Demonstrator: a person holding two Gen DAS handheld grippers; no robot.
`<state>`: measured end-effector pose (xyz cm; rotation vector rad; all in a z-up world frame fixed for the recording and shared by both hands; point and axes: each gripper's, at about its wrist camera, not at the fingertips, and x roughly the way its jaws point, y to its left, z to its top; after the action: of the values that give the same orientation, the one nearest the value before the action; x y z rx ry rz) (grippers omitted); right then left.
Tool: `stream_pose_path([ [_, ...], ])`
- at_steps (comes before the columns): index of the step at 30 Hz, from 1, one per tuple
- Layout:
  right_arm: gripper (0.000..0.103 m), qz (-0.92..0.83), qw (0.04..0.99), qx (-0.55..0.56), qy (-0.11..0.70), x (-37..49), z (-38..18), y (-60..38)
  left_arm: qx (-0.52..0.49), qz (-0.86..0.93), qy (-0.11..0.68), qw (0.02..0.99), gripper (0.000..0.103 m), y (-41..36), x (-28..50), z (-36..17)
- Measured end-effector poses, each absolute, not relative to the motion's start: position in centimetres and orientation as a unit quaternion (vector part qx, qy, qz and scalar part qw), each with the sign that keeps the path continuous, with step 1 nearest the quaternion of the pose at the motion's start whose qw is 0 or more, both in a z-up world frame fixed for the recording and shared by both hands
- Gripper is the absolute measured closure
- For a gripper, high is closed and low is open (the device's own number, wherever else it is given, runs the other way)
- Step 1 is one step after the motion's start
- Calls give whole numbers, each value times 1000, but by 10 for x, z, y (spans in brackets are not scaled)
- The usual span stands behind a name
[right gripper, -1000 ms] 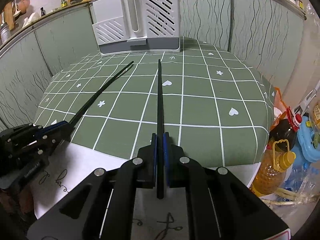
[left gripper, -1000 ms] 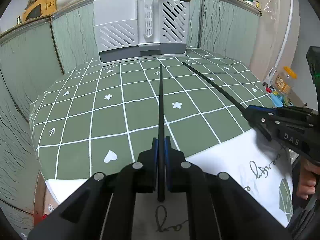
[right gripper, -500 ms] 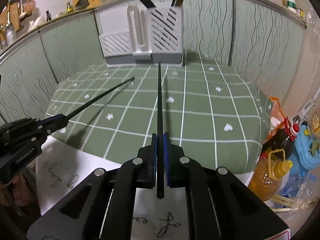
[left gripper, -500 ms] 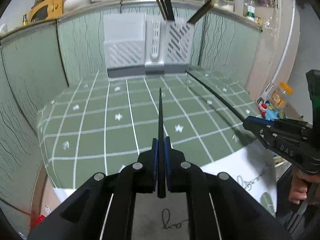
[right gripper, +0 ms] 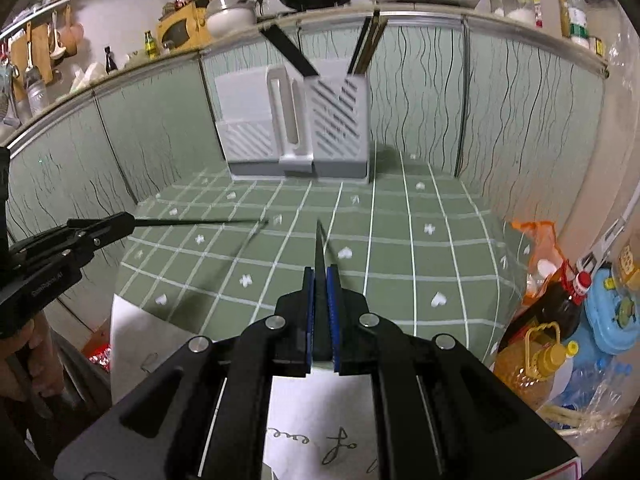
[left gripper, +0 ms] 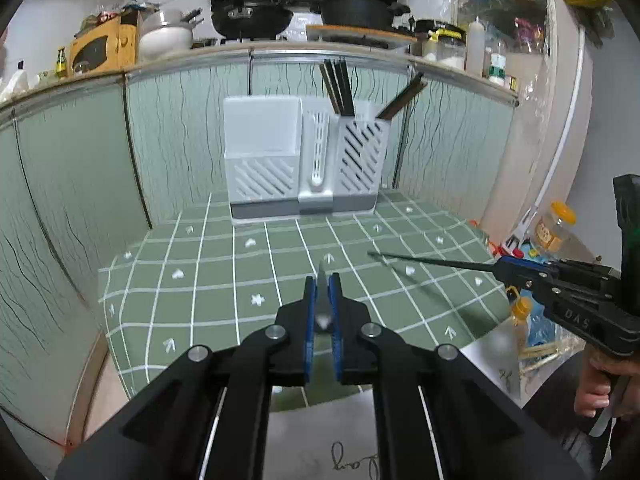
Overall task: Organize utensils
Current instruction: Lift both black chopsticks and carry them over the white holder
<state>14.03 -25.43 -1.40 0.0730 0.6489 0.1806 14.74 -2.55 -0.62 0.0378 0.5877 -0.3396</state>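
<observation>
I am holding one black chopstick [right gripper: 319,246] in my right gripper [right gripper: 321,280], its blue pads clamped on the stick, which is pointing away from me over the green checked tablecloth [right gripper: 400,272] toward the far side. In the left wrist view that same stick [left gripper: 432,262] is showing as a thin dark line jutting leftward from the right gripper [left gripper: 504,270], raised above the cloth. My left gripper [left gripper: 323,292] is closing on a second chopstick [left gripper: 322,280] — here it is looking pale and foreshortened, but from the right wrist view it [right gripper: 196,222] is plainly a dark stick reaching rightward from the left gripper [right gripper: 128,222], its tip near the middle of the table. At the far edge, against the green wavy-lined panel [left gripper: 180,128], the white utensil holder [left gripper: 304,160] is standing upright — its right slotted compartment is already keeping several dark chopsticks [left gripper: 338,88]. To the right, beyond the table, an oil bottle [right gripper: 532,360] is standing on the floor.
</observation>
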Motion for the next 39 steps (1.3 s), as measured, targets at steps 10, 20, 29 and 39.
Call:
stream_pose_path([
  [10,97,100,956,26,273,145,38,-250,14,-175,245,954,97,-23,143,40],
  [20,97,107,958,33,264,147,62,-254,16,-194,237,952,97,-25,145,65],
  [29,97,108,959,36,260,159,81,-261,20,-204,234,950,97,-34,163,86],
  [39,97,107,961,38,254,192,121,-277,9,-228,221,948,97,-55,202,135],
])
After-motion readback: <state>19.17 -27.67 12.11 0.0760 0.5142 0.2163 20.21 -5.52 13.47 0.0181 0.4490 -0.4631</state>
